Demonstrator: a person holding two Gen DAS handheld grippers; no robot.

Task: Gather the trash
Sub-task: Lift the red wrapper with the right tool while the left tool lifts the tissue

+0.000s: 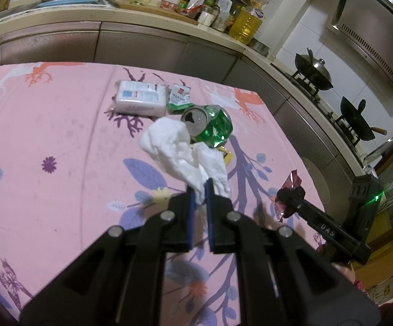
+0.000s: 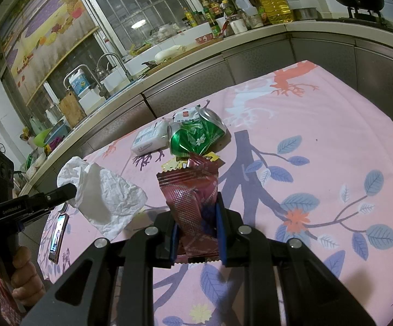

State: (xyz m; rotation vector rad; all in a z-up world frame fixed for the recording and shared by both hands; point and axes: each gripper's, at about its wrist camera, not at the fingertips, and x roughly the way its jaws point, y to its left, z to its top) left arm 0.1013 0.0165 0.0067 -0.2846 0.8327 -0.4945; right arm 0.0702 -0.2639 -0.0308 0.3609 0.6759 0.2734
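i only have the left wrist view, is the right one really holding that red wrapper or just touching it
Observer: Holding it. In the right wrist view, the right gripper has its jaws shut on the red wrapper, which sticks up past them.

Operator: ok anything over there i cant see from here

Observer: Yes, a phone with a lit screen lies by the edge of the table, below the tissue your left gripper is holding.

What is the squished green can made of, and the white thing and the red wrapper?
The green can looks like thin shiny metal: dented, with glints. The white tissue looks like soft matte paper, all wrinkles. The red wrapper seems glossy foil-like plastic, with a crimped edge.
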